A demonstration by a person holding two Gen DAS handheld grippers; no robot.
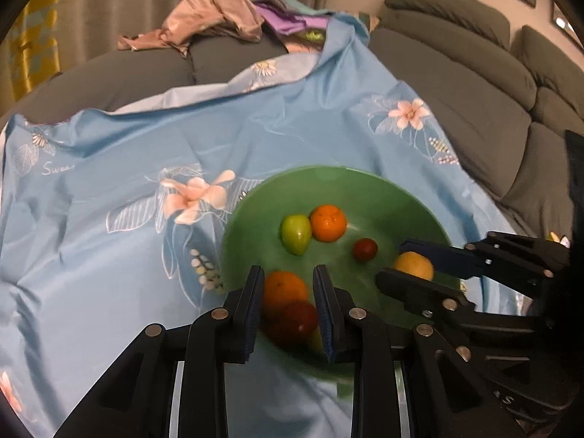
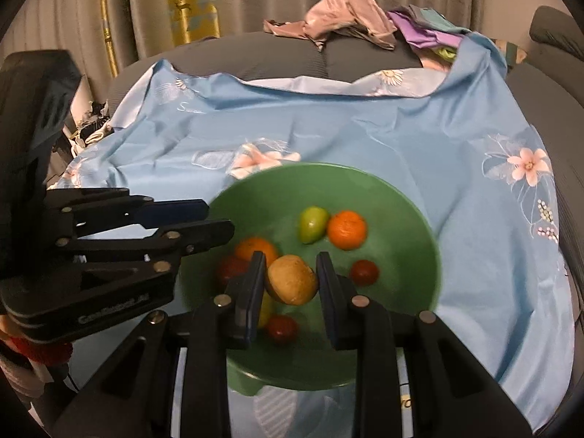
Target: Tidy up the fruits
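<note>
Yellowish-brown and round, the fruit (image 2: 292,280) sits clamped between the pads of the right gripper (image 2: 291,284), above the green bowl (image 2: 408,219) rather than resting in it. Beneath lie two oranges, a green pear-shaped fruit (image 2: 313,224) and small red ones. The left gripper (image 1: 288,304) hovers over the near orange (image 1: 284,288), jaws drawn close with nothing pinched as far as I can see. The bowl stands on a rumpled blue floral sheet (image 2: 365,135) over a sofa; I'd judge a smooth round fruit could squirt free and roll off the cloth.

Bowl (image 2: 401,197) centre crowded w/ fruit; far inner wall left bare. Sheet (image 2: 365,138) beyond far rim unobstructed. Clothes pile (image 2: 350,18) heaped at far edge.
</note>
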